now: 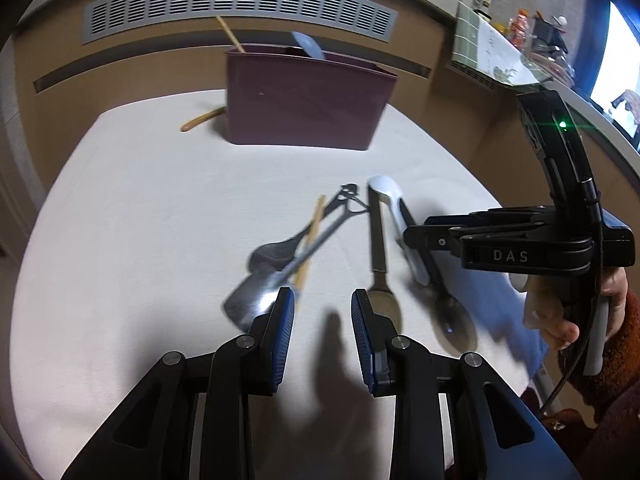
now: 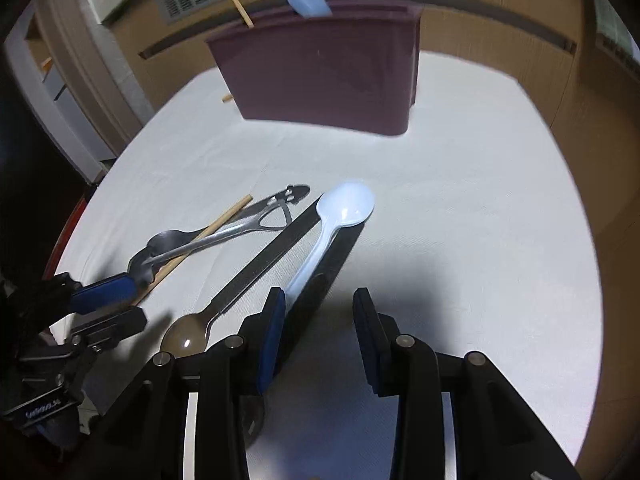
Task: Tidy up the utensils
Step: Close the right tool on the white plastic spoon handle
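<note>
Several utensils lie on the white tablecloth [image 1: 160, 200]: two metal spoons [image 1: 272, 252] crossed by a wooden chopstick [image 1: 311, 236], a flat-handled metal spoon [image 1: 378, 240], a white plastic spoon [image 2: 346, 206] and a black utensil [image 2: 334, 256] under it. My left gripper [image 1: 322, 314] stands open just above the cloth, its left finger over a metal spoon's bowl, with nothing between the pads. My right gripper [image 2: 320, 308] is open over the near ends of the white spoon's and black utensil's handles. A maroon holder [image 1: 304, 100] stands at the back, with a chopstick and a pale blue spoon inside.
A wooden utensil [image 1: 202, 120] lies left of the holder. Behind the table runs a wooden wall with a vent grille [image 1: 240, 4]. A hand [image 1: 560, 320] in a rust sleeve holds the right gripper [image 1: 416, 236]. The left gripper [image 2: 120, 306] shows at the left edge.
</note>
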The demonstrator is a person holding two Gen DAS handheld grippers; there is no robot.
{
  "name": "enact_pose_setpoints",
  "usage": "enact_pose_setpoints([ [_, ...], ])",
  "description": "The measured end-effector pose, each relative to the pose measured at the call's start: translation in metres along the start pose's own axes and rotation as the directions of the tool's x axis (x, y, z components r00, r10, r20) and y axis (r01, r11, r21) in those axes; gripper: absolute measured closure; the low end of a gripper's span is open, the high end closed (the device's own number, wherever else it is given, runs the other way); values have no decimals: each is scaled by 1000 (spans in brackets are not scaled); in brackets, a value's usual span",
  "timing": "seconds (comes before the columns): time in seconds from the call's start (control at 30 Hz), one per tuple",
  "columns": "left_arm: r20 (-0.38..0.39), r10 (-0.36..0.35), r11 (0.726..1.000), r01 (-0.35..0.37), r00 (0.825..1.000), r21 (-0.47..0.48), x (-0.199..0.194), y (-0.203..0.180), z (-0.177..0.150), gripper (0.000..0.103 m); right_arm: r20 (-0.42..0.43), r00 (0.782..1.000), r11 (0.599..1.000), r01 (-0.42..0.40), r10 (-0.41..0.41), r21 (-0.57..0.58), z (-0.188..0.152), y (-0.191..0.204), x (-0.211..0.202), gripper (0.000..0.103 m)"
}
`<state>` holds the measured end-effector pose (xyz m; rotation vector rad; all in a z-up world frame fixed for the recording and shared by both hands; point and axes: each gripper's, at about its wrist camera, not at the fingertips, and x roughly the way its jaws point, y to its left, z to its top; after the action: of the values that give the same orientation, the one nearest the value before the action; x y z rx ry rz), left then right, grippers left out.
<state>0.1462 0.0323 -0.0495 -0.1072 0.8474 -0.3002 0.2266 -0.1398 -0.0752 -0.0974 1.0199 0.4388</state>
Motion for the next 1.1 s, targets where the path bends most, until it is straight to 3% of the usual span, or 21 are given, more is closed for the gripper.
enact_pose_setpoints([
  [0.13, 23, 37, 999, -36, 999, -33, -4, 17, 3, 72, 6, 1000, 1000, -23, 24, -20, 3, 5, -2, 70],
  [0.27, 27, 53, 998, -51, 998, -48, -7, 28, 4, 72, 54, 999, 999, 3, 0, -47, 4, 9, -9, 70],
  [0.37, 27, 57, 998, -56, 998, -38, -11, 31, 0, 72, 64, 992, 991, -100, 106, -90, -2, 16, -17, 70],
  [0.43, 16, 52, 998, -52, 999, -33, -10, 33, -2, 72, 49, 990, 979, -121, 131, -166, -4, 27, -19, 70],
  [0.5, 6, 50, 998, -50, 999, -33, -7, 33, -2, 72, 74, 996, 976, -33, 49, -215, -3, 32, -20, 73],
  [0.57, 4, 36, 999, -36, 999, -27, -5, 29, -2, 72, 103, 994, 985, 43, -27, -164, 2, 22, -20, 73],
  [0.73, 9, 10, 1000, -10, 1000, -27, -4, 22, 0, 72, 73, 997, 996, -25, 19, 84, 18, -14, -5, 71],
  [0.8, 10, 11, 1000, -11, 1000, -26, -4, 20, 0, 72, 69, 997, 992, -24, 15, 124, 26, -14, 6, 72],
  [0.97, 15, 21, 999, -20, 1000, -42, -7, 25, 0, 72, 74, 993, 995, 91, -94, 41, 45, 3, 26, 73],
  [1.1, 19, 8, 999, -8, 1000, -45, -9, 25, 0, 72, 67, 993, 995, 101, -101, 1, 53, 4, 32, 73],
])
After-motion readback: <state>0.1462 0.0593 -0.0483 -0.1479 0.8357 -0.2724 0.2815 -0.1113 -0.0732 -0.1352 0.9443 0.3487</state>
